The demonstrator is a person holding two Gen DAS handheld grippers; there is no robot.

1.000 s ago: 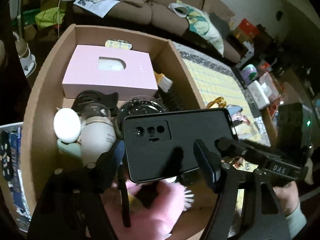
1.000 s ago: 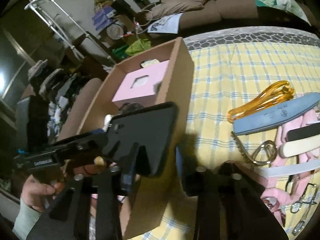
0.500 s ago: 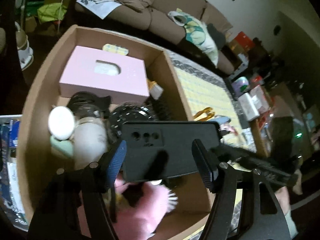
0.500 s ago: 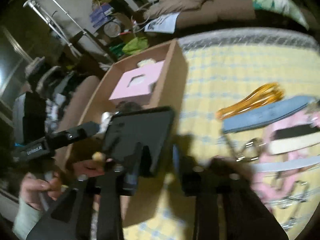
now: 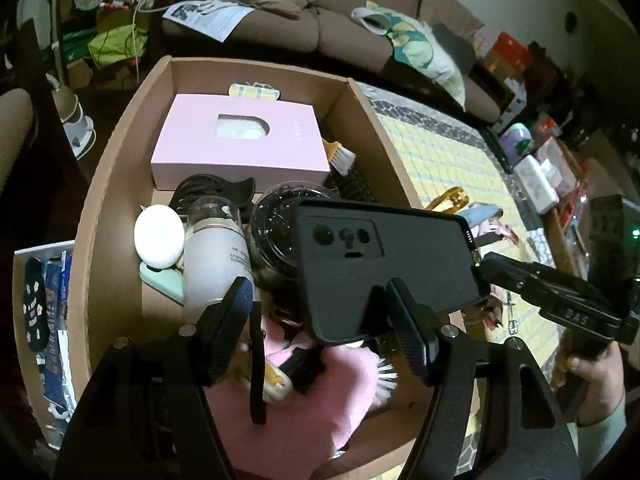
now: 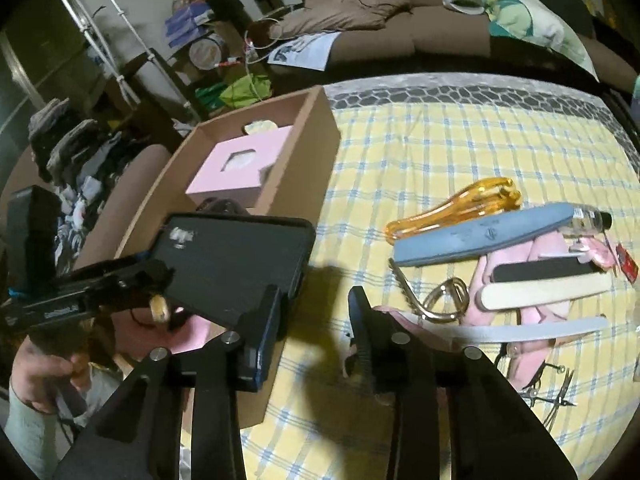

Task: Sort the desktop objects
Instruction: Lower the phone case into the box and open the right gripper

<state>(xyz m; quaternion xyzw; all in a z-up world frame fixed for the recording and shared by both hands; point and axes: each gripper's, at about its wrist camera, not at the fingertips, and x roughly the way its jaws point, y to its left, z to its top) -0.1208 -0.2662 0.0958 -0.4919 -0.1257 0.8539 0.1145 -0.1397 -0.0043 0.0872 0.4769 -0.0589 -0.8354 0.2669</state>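
Quick count: one black phone case [image 5: 384,264], one cardboard box [image 5: 116,184], and in the box one pink box [image 5: 240,148] and one white bottle [image 5: 216,264] among other clutter I can't sort out. Out on the yellow checked tablecloth [image 6: 440,152] there's one amber plastic thing [image 6: 452,208] and four nail files [image 6: 480,236]: blue, black, cream and grey.

The phone case hangs in the air over the near end of the box, back side up. The left gripper [image 5: 318,300] points steeply down into the box with its jaws wide apart. Its right finger overlaps the case's near edge, and I honestly can't tell if it's pinching it. The right gripper [image 6: 316,300] also tilts down over the table edge. Its jaws are closing with only tablecloth showing between them, and its left finger sits right at the case's corner.
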